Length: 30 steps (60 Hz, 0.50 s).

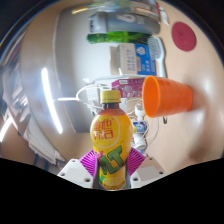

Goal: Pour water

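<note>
In the gripper view, my tool (pixel 111 168) grips a small plastic bottle of yellow drink (pixel 110 143) with a yellow cap and a yellow and green label, both pink-padded fingers (pixel 92 163) pressing its lower sides. The bottle stands upright between them. Just beyond it and to its right, an orange plastic cup (pixel 166 95) lies tilted on its side, its open mouth facing the bottle, near the bottle's cap but apart from it. Behind the cup sits a clear container with white labelling (pixel 131 88). Farther off lie a green-labelled package (pixel 118 39) and a round dark red disc (pixel 183 36).
</note>
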Motion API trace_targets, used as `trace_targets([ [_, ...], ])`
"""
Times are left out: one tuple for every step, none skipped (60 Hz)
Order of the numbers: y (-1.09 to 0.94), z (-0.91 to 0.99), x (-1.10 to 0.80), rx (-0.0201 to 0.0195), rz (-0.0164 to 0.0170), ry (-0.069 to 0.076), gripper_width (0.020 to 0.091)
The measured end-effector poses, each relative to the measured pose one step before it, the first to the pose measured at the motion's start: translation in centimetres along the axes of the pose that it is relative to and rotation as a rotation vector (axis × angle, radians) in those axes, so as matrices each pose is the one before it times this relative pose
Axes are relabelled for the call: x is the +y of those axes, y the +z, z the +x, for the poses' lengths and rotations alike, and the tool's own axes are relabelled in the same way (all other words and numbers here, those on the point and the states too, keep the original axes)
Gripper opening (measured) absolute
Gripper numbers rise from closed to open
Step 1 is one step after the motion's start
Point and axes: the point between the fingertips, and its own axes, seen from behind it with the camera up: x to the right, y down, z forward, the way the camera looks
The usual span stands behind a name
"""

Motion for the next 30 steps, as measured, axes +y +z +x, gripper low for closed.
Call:
trace_targets([
  [0.026, 0.106, -0.114, -0.00354, 0.00291, 0.0369, 0.0367],
  [0.127, 0.225, -0.142, -0.00577, -0.00163, 0.0339, 0.0367],
  [0.074, 0.017, -0.096, -0.00642, -0.00275, 0.0343, 0.0366],
  [0.083, -0.067, -0.072, -0.00757, -0.0039, 0.0346, 0.0365],
  [0.061, -0.065, -0.099, -0.00856, -0.00482, 0.0322, 0.0365],
  [0.031, -0.155, -0.061, -0.00962, -0.00438, 0.0306, 0.0364],
  [0.038, -0.162, -0.057, -0.00985, -0.00329, 0.0297, 0.0365],
  [0.01, -0.093, -0.042, -0.00862, -0.00323, 0.0303, 0.0366],
  [0.003, -0.074, -0.061, -0.00702, -0.00323, 0.0301, 0.0367],
  [-0.054, -0.243, 0.135, -0.00007, 0.00018, 0.033, 0.0367],
  [0.011, 0.079, -0.001, -0.00063, -0.00388, 0.0299, 0.0367],
  [0.201, 0.072, -0.104, 0.00184, -0.0023, 0.0277, 0.0366],
  [0.009, -0.049, 0.027, -0.00058, -0.00254, 0.0255, 0.0365],
  [0.006, -0.099, -0.033, -0.00426, -0.00121, 0.021, 0.0367],
  [0.023, -0.154, -0.041, -0.00646, 0.00011, 0.0163, 0.0367],
  [-0.015, -0.207, -0.033, -0.00738, 0.00008, 0.0133, 0.0368],
  [0.012, -0.211, -0.015, -0.0075, -0.00064, 0.0118, 0.0367],
  [0.006, -0.225, -0.034, -0.00839, -0.00026, 0.0121, 0.0368],
  [-0.012, -0.273, -0.078, -0.00923, 0.00242, 0.0141, 0.0366],
  [-0.007, -0.293, -0.068, -0.01023, 0.00182, 0.0155, 0.0365],
  [-0.108, -0.373, 0.102, -0.00795, 0.00348, 0.0189, 0.0364],
  [0.007, -0.259, -0.012, -0.00956, 0.0, 0.0153, 0.0364],
  [0.02, -0.172, 0.031, -0.00674, -0.00024, 0.0151, 0.0364],
  [-0.025, -0.216, 0.055, -0.00777, -0.00225, 0.0141, 0.0365],
  [-0.012, -0.198, 0.026, -0.00695, -0.00274, 0.0122, 0.0365],
  [-0.048, -0.168, 0.026, -0.00575, -0.00203, 0.0099, 0.0364],
  [-0.039, -0.13, -0.004, -0.00417, -0.00078, 0.0083, 0.0364],
  [-0.045, -0.107, 0.014, -0.00336, -0.00091, 0.0072, 0.0367],
  [-0.041, -0.081, -0.015, -0.00262, 0.00016, 0.0062, 0.0366],
  [-0.037, -0.078, -0.029, -0.00268, 0.00098, 0.0055, 0.0366],
])
